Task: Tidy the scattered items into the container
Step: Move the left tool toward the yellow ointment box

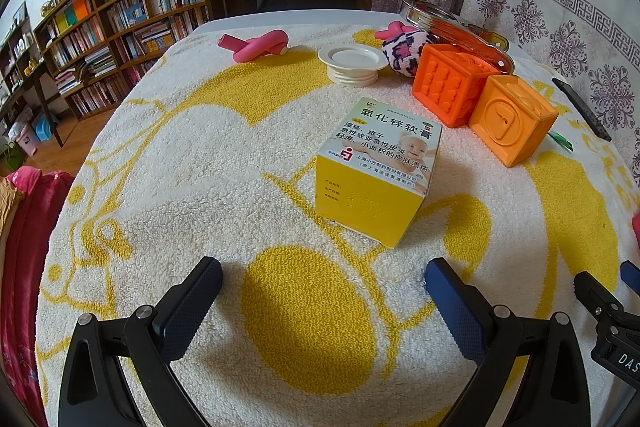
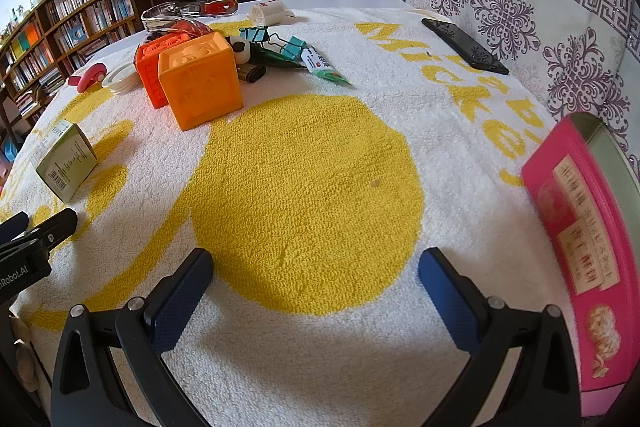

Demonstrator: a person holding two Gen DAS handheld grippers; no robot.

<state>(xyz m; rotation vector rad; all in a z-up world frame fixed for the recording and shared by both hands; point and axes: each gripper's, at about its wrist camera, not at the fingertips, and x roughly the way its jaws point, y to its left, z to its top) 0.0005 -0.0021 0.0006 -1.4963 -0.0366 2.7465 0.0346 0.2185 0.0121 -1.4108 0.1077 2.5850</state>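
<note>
- Left gripper (image 1: 323, 281): jaws are spread wide — nothing is held; the medicine box (image 1: 376, 171) is seen just ahead.
- Right gripper (image 2: 316, 269): jaws are spread wide over the towel (image 2: 460, 131), empty.

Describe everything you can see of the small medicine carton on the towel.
The medicine carton is a small cardboard box with a yellow side panel, a white and green top printed in Chinese with a baby's picture, and a barcode on an olive-green side. It looks closed and undamaged. It lies alone on the yellow and white towel, touching nothing else, ahead of the open left gripper.
</note>
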